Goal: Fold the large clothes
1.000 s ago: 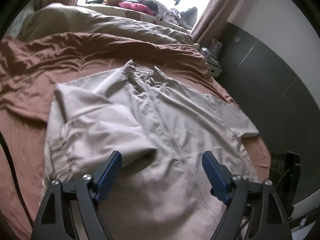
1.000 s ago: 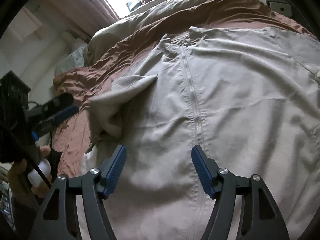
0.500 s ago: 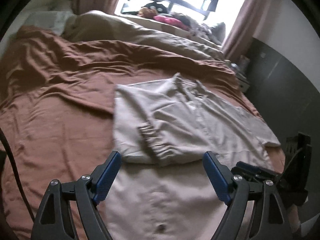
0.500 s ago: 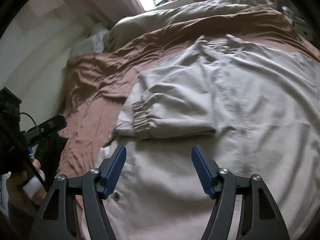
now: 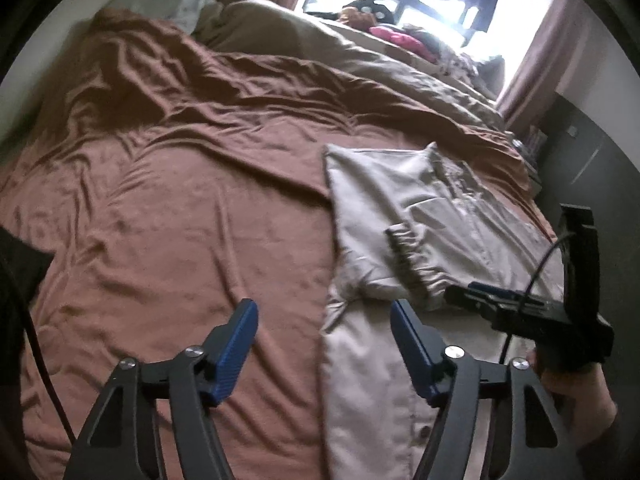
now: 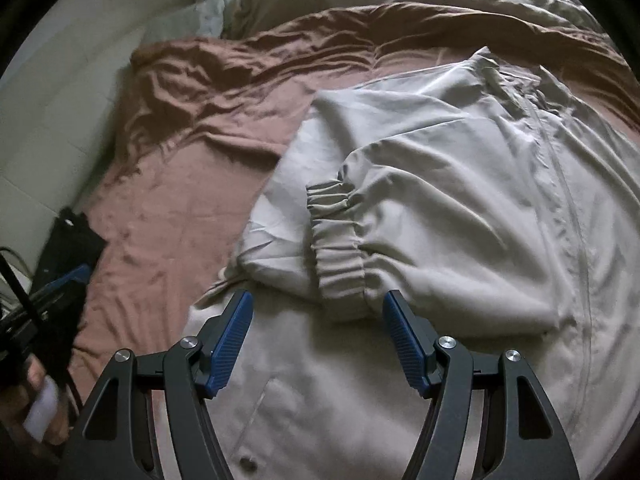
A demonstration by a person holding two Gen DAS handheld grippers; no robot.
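A beige zip jacket (image 5: 424, 208) (image 6: 460, 152) lies flat on the brown bed sheet (image 5: 168, 216). One sleeve is folded across its chest, with the elastic cuff (image 5: 412, 256) (image 6: 340, 264) lying on the front. My left gripper (image 5: 323, 316) hangs over the jacket's left edge, half above bare sheet. Its jaws are closing and no cloth is pinched between them. My right gripper (image 6: 318, 304) (image 5: 520, 312) hovers open just short of the cuff, holding nothing. The left gripper (image 6: 52, 292) also shows at the left of the right wrist view, in a hand (image 6: 36, 400).
A beige duvet (image 5: 360, 60) is bunched along the far side of the bed, with a pillow (image 5: 160, 4) at the far left. Clothes (image 5: 396, 36) are piled by the bright window. A dark wall (image 5: 588, 168) runs along the right; a pale wall (image 6: 60, 92) stands on the left.
Both grippers have swept left across the jacket, from over its zip to its left side. The left gripper's jaws have narrowed. The folded sleeve and cuff lie still.
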